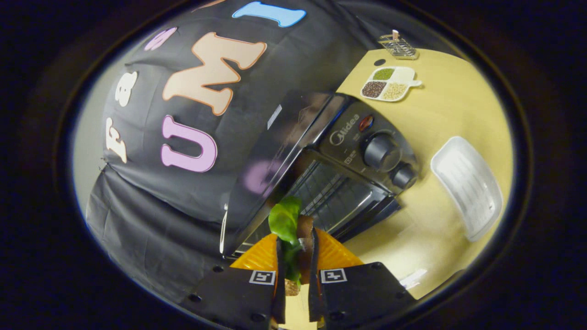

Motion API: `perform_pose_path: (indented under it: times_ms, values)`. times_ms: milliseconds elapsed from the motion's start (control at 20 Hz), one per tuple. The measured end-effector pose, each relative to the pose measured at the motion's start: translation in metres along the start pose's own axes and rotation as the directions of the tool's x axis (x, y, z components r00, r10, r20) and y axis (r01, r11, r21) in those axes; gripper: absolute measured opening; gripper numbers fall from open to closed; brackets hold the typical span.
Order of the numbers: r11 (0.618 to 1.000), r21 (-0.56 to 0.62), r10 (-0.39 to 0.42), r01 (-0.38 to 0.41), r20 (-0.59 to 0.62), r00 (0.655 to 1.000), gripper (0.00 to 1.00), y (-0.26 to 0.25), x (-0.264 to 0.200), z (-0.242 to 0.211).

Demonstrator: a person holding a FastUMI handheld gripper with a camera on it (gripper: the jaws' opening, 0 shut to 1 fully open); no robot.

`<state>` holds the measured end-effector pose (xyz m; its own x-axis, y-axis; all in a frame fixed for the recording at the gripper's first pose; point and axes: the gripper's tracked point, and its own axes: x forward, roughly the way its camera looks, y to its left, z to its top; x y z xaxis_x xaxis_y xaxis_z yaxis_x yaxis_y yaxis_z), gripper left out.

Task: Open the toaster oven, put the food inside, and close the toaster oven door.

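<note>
My gripper (296, 245) is shut on a piece of food (286, 220), a sandwich-like stack with a green lettuce leaf sticking out ahead of the fingertips and a brown layer beside it. Just beyond the fingers stands the black toaster oven (321, 151), seen tilted. Its door (367, 220) hangs open downward, and the wire rack (330, 192) inside shows. Two round knobs (380, 151) and a small red lamp sit on its control panel. The food hangs right in front of the oven's opening.
The oven stands on a yellow table (449, 114). A white ribbed tray (467, 185) lies beyond the oven's knob side. Further back rest a divided dish of grains (387, 85) and a small wire rack (399, 46). Black cloth wall stands behind the oven.
</note>
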<state>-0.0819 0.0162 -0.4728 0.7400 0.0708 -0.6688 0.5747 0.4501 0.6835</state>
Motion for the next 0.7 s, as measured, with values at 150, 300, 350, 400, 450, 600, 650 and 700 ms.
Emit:
perform_pose_path:
  times_ms: [150, 300, 350, 400, 450, 600, 650, 700]
  values:
    - [0.997, 0.067, 0.039, -0.042, 0.035, 0.999, 0.21, 0.003, 0.014, -0.004]
    - [0.995, 0.095, 0.038, -0.043, 0.05, 0.998, 0.21, 0.0, 0.034, -0.009]
    - [0.994, 0.098, 0.036, -0.041, 0.056, 0.998, 0.21, -0.001, 0.04, -0.01]
    - [0.993, 0.107, 0.035, -0.042, 0.066, 0.997, 0.21, 0.001, 0.049, -0.01]
    - [0.992, 0.118, 0.035, -0.044, 0.076, 0.997, 0.21, -0.001, 0.054, -0.007]
    - [0.984, 0.167, 0.039, -0.056, 0.103, 0.994, 0.21, -0.001, 0.074, -0.001]
    - [0.983, 0.176, 0.04, -0.06, 0.111, 0.993, 0.21, -0.002, 0.08, 0.001]
    - [0.981, 0.185, 0.04, -0.062, 0.117, 0.992, 0.21, -0.004, 0.085, 0.002]
